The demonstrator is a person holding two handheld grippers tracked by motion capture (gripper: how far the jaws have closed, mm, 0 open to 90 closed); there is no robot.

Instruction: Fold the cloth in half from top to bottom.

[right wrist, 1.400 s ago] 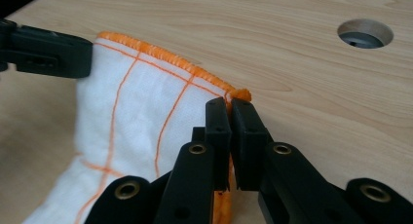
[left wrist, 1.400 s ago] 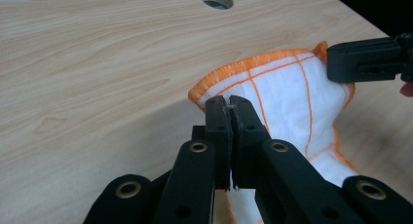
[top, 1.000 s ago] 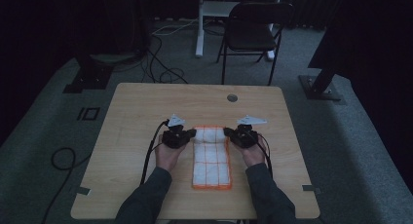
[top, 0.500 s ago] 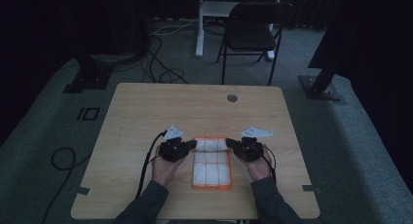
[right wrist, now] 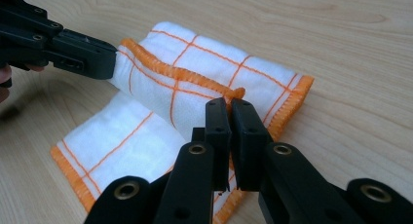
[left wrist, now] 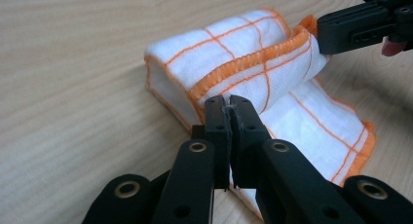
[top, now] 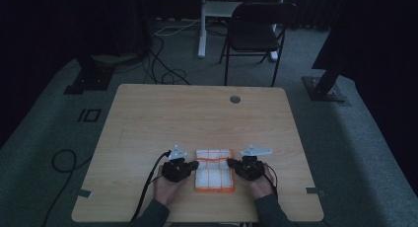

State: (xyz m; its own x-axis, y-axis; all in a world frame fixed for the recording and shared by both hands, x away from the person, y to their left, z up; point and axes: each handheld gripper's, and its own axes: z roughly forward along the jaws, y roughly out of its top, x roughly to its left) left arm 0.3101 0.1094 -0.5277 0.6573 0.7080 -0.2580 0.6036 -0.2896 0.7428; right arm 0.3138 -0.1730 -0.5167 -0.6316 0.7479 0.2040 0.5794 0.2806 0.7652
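Note:
A white cloth [top: 213, 170] with orange grid lines and an orange hem lies on the wooden table [top: 197, 118], near its front edge. Its far edge is lifted and doubled back over the rest. My left gripper [top: 194, 164] is shut on the hemmed edge at the cloth's left side, seen close in the left gripper view [left wrist: 229, 104] against the cloth [left wrist: 229, 48]. My right gripper [top: 230, 163] is shut on the same hem at the right side [right wrist: 229, 104], with the cloth [right wrist: 195, 92] bulging between both grips. Each gripper view shows the other gripper pinching the hem farther off.
A round cable hole [top: 235, 98] sits in the table's far part. Beyond the table stand a black chair [top: 259, 34] and a white post [top: 202, 24]. Cables [top: 162, 74] and dark stand bases [top: 325, 89] lie on the grey floor.
Both hands have come toward the table's front edge and a little lower, drawing the cloth's far edge back over itself. The cloth's visible length has shrunk.

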